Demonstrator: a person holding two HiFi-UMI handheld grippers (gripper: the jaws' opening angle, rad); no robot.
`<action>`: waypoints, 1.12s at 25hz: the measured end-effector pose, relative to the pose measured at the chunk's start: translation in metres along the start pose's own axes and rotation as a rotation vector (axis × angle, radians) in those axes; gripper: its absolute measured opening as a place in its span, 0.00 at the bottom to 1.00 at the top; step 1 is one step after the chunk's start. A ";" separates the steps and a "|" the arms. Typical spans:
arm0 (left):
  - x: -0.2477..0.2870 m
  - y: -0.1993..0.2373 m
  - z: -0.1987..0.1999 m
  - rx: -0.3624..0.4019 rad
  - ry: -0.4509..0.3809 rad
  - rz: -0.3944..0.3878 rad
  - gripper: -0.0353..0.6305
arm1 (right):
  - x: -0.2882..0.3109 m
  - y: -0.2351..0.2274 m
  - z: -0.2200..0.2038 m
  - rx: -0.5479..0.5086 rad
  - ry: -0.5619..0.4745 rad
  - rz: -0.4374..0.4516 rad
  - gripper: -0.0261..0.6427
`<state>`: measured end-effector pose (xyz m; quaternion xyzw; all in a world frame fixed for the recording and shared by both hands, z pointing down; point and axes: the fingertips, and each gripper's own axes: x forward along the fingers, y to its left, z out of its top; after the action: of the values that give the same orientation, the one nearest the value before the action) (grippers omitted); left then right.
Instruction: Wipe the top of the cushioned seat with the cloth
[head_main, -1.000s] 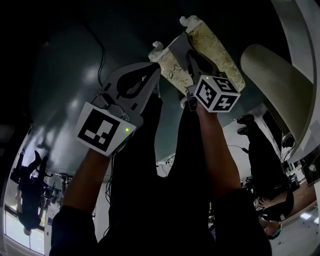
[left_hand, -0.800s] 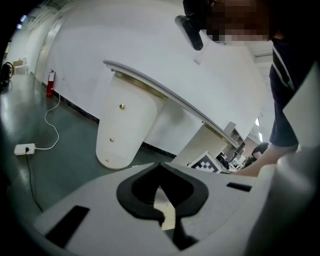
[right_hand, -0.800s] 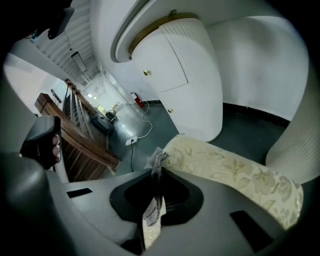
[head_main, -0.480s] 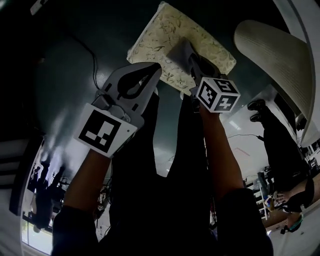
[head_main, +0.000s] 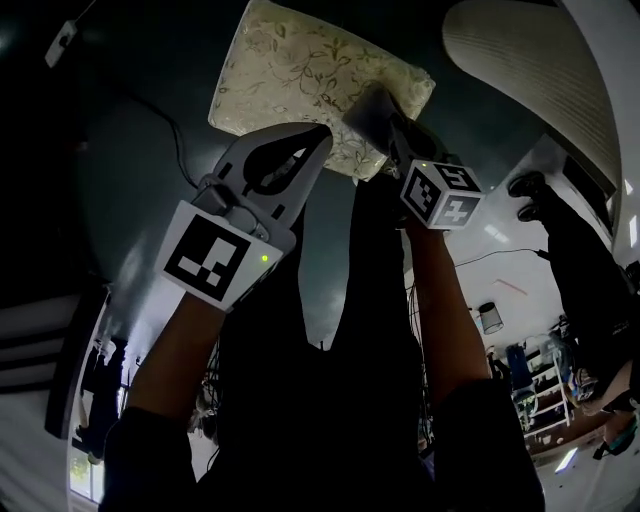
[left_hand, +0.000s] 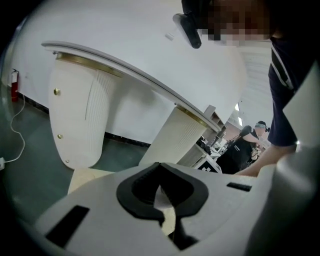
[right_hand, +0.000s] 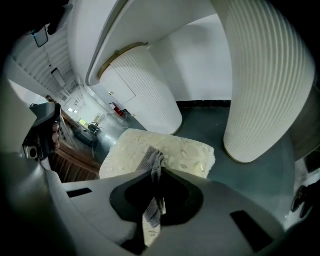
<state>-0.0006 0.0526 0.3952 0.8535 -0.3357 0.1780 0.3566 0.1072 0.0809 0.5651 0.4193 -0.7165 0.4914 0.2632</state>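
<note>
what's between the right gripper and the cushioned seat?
Only the cloth: the right gripper pinches it, and it drapes onto the cushioned seat top. Clearest in the right gripper view.

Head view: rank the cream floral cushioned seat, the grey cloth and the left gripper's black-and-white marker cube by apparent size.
1. the cream floral cushioned seat
2. the black-and-white marker cube on the left gripper, though nearness to the camera inflates it
3. the grey cloth, partly hidden
</note>
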 end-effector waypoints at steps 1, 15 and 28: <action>-0.005 -0.004 0.001 0.011 0.002 -0.009 0.06 | -0.006 0.004 -0.003 0.008 -0.008 -0.006 0.09; 0.023 -0.060 -0.004 0.053 0.029 -0.065 0.06 | -0.063 -0.044 -0.031 0.076 -0.033 -0.062 0.09; -0.035 -0.020 0.019 0.002 -0.071 0.006 0.06 | -0.055 0.046 0.043 -0.075 -0.096 0.040 0.09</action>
<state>-0.0102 0.0648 0.3538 0.8586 -0.3506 0.1489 0.3432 0.0969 0.0676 0.4828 0.4179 -0.7544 0.4486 0.2346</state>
